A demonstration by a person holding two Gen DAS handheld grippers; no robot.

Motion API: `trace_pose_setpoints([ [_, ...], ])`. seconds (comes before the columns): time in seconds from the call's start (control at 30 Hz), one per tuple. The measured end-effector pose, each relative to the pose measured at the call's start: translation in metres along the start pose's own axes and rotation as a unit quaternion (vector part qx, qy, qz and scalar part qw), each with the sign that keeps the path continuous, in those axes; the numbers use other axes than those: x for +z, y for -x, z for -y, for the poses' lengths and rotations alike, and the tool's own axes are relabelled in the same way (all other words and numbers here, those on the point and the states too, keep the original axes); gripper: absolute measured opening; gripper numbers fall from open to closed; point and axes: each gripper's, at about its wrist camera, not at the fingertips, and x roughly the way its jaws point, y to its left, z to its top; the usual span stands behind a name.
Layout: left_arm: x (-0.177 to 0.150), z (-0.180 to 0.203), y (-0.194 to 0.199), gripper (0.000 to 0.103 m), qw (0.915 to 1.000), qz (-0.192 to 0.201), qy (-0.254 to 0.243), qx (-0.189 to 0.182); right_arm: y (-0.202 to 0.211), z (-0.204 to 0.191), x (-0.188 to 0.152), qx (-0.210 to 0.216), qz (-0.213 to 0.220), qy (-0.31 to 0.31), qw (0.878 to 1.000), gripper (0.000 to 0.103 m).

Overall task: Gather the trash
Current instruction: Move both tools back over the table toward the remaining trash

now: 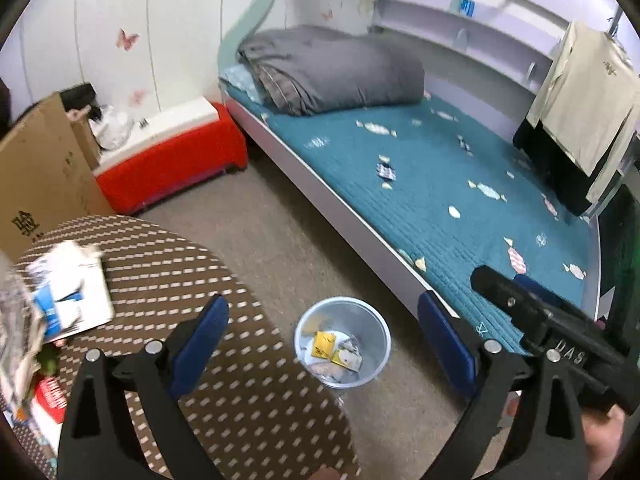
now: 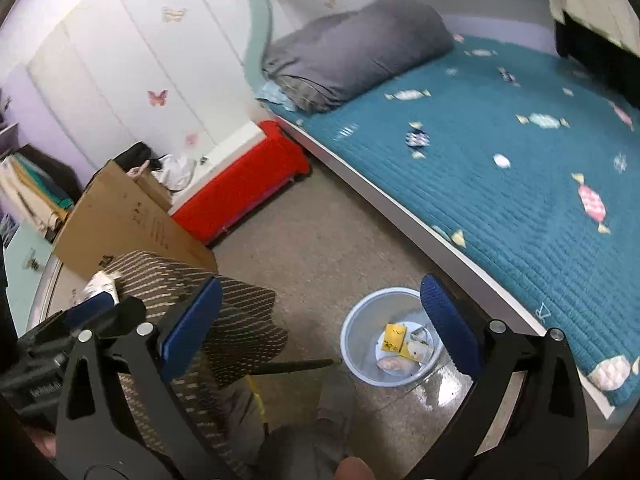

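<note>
A pale blue waste bin (image 1: 343, 342) stands on the floor between the round table and the bed, with yellow wrappers (image 1: 323, 344) and other scraps inside; it also shows in the right wrist view (image 2: 390, 336). My left gripper (image 1: 324, 328) is open and empty, held high above the table edge and the bin. My right gripper (image 2: 320, 320) is open and empty above the floor; its body shows in the left wrist view (image 1: 552, 332). Papers and packaging (image 1: 68, 292) lie on the table's left side.
A round table with a brown patterned cloth (image 1: 192, 280) is at lower left. A bed with a teal quilt (image 1: 460, 184) and a grey duvet fills the right. A cardboard box (image 1: 36, 184) and a red and white chest (image 1: 172, 152) stand by the wall.
</note>
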Motion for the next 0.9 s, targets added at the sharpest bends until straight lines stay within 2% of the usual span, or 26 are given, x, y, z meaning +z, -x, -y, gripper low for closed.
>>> trace_pose_setpoints([
  [0.23,-0.019,-0.022,0.055,0.093,0.9990,0.040,0.008,0.014,0.031,-0.052,-0.003,0.017,0.012,0.041,0.999,0.097],
  [0.43,-0.035,-0.051,0.098,0.094,0.9960,0.073,0.022,0.047,0.045,-0.097,-0.010,0.037,0.010,0.072,0.997,0.097],
  [0.57,-0.056,-0.087,0.126,0.094,0.9917,0.091,0.049,0.076,0.045,-0.134,-0.020,0.053,-0.001,0.108,0.993,0.097],
  [0.77,-0.102,-0.159,0.156,0.094,0.9802,0.094,0.116,0.131,0.026,-0.203,-0.061,0.085,-0.043,0.186,0.978,0.097],
  [0.9,-0.138,-0.205,0.172,0.094,0.9693,0.089,0.154,0.169,0.013,-0.252,-0.102,0.121,-0.081,0.235,0.961,0.097],
])
